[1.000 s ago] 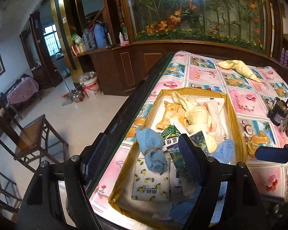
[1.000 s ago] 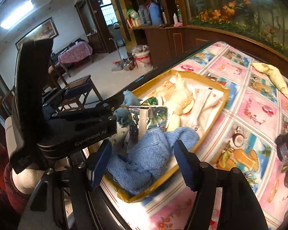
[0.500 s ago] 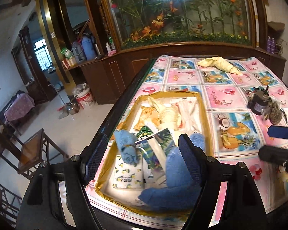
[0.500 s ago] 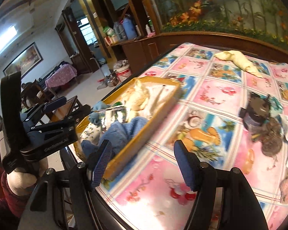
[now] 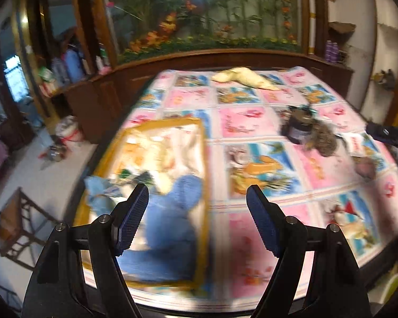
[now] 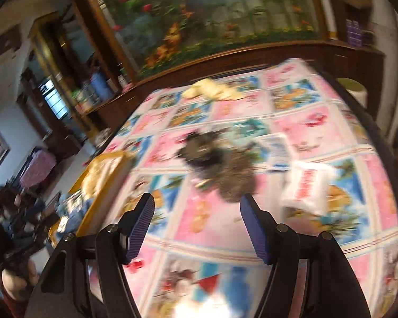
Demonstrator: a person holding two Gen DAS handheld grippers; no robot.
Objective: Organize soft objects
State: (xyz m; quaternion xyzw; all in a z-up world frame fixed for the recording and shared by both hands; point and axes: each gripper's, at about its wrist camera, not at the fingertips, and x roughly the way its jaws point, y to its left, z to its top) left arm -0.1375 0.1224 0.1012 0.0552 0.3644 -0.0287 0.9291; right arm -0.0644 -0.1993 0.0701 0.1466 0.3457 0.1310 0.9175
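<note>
Both views are motion-blurred. A gold tray [image 5: 203, 175] at the table's left holds a blue towel [image 5: 172, 220], a light blue cloth [image 5: 98, 193], packets and a cream soft toy. My left gripper [image 5: 197, 220] is open and empty above the tray's right edge. My right gripper [image 6: 196, 225] is open and empty over the patterned tablecloth, facing a dark furry heap [image 6: 220, 164] and a white packet [image 6: 305, 188]. A yellow cloth [image 5: 244, 78] lies at the far edge. The tray also shows in the right wrist view [image 6: 106, 177].
A dark jar [image 5: 297, 127] and brown furry items [image 5: 323, 143] sit at the table's right. A wooden cabinet with a flower display stands behind the table. A chair [image 5: 16, 222] stands on the floor at left. A blue-white packet [image 6: 276, 148] lies past the heap.
Both grippers have swung to the right, away from the tray, staying open. The right gripper now faces the dark heap and white packet instead of the tray.
</note>
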